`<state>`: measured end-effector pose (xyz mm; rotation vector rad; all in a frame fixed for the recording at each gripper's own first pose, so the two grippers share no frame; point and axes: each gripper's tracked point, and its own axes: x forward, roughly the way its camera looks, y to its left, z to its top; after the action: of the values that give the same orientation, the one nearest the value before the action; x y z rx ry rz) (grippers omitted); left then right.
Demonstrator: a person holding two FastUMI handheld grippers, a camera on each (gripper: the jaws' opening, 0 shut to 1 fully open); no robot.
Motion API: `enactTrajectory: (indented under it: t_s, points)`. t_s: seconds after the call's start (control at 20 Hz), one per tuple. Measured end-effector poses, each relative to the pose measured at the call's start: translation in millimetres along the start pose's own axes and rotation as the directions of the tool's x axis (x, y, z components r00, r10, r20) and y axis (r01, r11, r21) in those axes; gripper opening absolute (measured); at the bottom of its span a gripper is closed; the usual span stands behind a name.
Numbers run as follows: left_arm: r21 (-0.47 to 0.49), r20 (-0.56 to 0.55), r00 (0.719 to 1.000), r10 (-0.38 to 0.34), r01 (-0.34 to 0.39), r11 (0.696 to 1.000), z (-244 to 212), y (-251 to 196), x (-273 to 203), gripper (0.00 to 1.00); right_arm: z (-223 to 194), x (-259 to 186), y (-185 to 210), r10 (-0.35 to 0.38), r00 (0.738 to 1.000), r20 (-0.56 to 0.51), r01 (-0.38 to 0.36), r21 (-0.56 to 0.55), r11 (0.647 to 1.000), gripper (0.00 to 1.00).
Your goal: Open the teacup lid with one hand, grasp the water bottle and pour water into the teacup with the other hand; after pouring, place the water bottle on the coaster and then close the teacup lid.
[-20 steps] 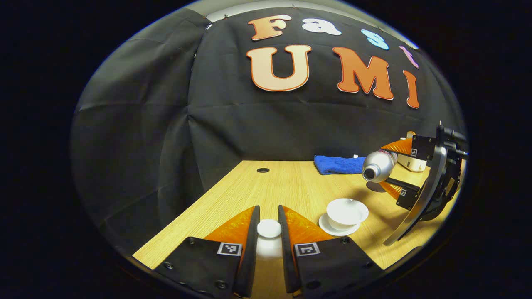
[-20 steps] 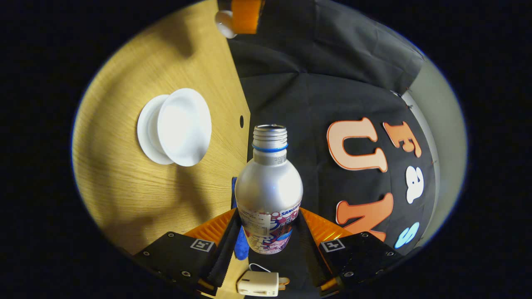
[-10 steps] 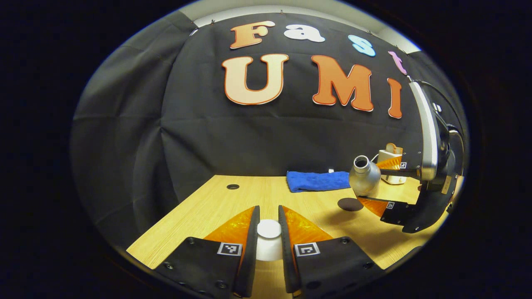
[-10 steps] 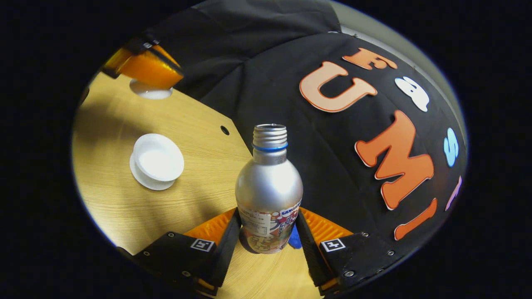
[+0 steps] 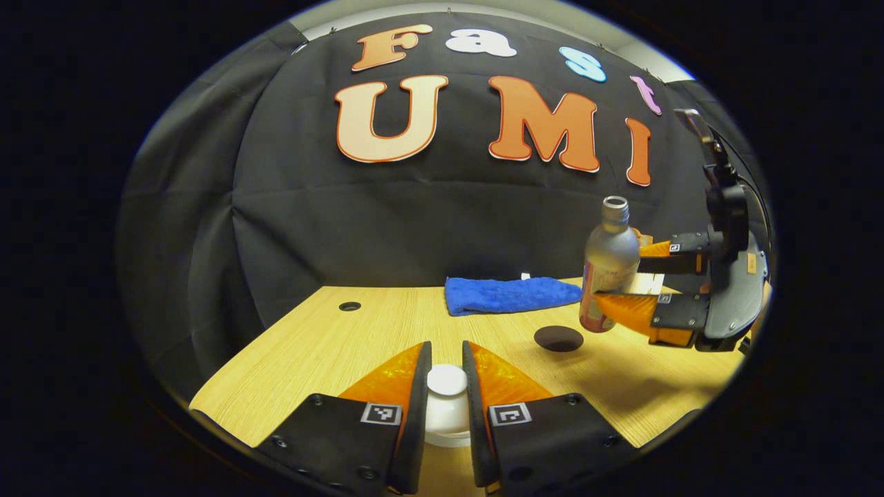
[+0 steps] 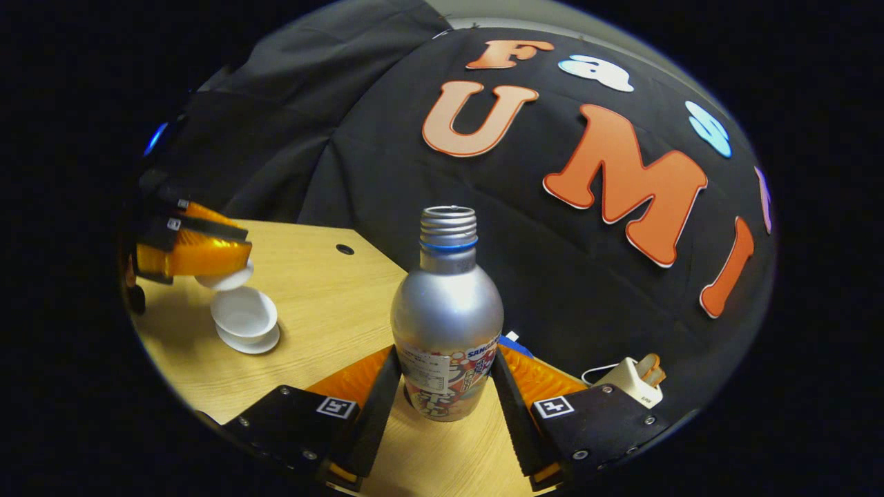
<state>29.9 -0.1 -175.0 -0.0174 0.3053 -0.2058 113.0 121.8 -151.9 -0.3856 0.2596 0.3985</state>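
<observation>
1. Left gripper view: the left gripper [image 5: 447, 386] has its 2 fingers clamped on the white teacup lid [image 5: 447, 380], 1 on each side of its knob, holding it above the wooden table [image 5: 311, 345].
2. Same view, farther off to the right: the right gripper [image 5: 632, 284] holds the silver water bottle [image 5: 610, 266] nearly upright and uncapped, in the air just above and beside the dark round coaster [image 5: 559, 338]. A blue cloth [image 5: 510, 295] lies at the back of the table by the wall.
3. Right gripper view: the right gripper [image 6: 447, 386] has both fingers pressed on the lower labelled part of the water bottle [image 6: 447, 324], mouth up.
4. Same view, at the left: the left gripper [image 6: 197, 252] holds the lid [image 6: 224, 279] just above the open white teacup [image 6: 243, 314], which stands on its saucer [image 6: 259, 343] on the table [image 6: 331, 310]. A white charger [image 6: 632, 379] lies at the right, near the wall.
</observation>
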Motion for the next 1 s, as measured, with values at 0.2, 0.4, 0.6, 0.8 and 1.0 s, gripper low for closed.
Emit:
enactTrajectory:
  t_s: [0.2,0.4,0.6,0.8,1.0]
  points:
    - [0.018,-0.032,0.999,-0.011,0.012,1.0,-12.6,-8.6,9.0,0.32,-0.5,8.6,-8.1,-0.004,1.0,0.019,0.002,0.103,0.995,0.78]
    - [0.023,-0.058,0.998,-0.008,0.009,1.0,-24.8,-9.5,17.3,0.32,-2.2,11.2,-17.0,-0.012,0.999,0.032,0.006,0.18,0.984,0.78]
    - [0.015,-0.088,0.996,-0.007,0.009,1.0,-39.0,-10.0,24.2,0.32,-3.9,19.4,-23.2,-0.026,0.999,0.041,0.016,0.242,0.97,0.78]
    - [0.025,-0.099,0.995,-0.007,0.009,1.0,-50.2,-9.9,28.9,0.32,-8.7,34.5,-23.7,-0.032,0.999,0.042,0.019,0.284,0.959,0.78]
    - [0.021,-0.092,0.996,-0.008,0.01,1.0,-49.6,-11.4,27.6,0.36,-15.1,48.8,-22.1,-0.034,0.999,0.041,0.02,0.31,0.951,0.78]
